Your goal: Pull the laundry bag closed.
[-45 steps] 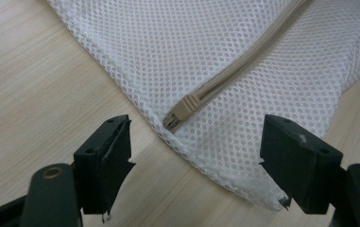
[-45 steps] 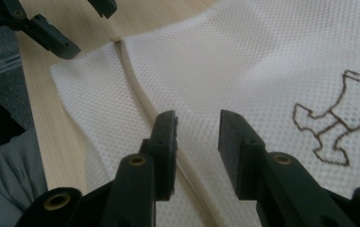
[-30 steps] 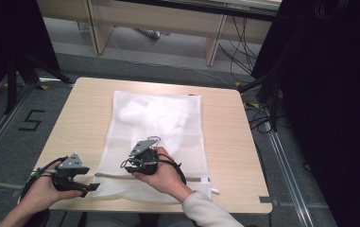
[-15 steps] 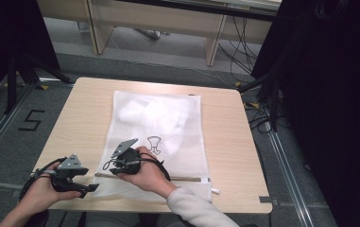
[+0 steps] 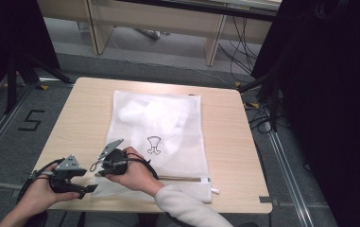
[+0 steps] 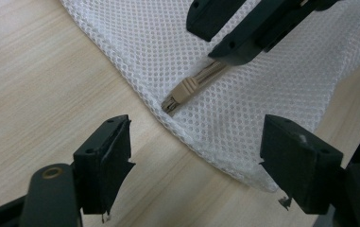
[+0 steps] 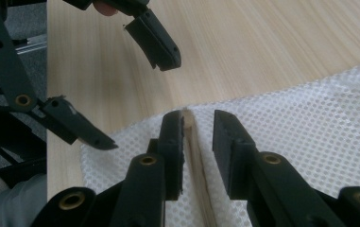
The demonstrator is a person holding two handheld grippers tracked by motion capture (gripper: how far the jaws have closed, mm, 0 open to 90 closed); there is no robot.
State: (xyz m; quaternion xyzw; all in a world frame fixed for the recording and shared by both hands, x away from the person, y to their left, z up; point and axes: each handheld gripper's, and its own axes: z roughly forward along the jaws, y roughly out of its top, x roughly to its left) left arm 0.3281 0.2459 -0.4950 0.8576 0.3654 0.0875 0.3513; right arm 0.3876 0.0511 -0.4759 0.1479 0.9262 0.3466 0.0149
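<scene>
Covering much of the light wooden table, a white mesh laundry bag lies flat with a small black outline print on its upper face and something white bundled inside toward its far end. A beige zipper band runs along the bag's near edge, ending at a white tab at the near right corner. The right gripper rests on the bag's near left corner, its jaws slightly parted with the beige zipper strip lying between them, touching the left jaw; in the left gripper view the strip's end juts from under that gripper on the mesh. The left gripper sits just beside the bag's corner over bare wood, jaws spread wide and holding nothing.
</scene>
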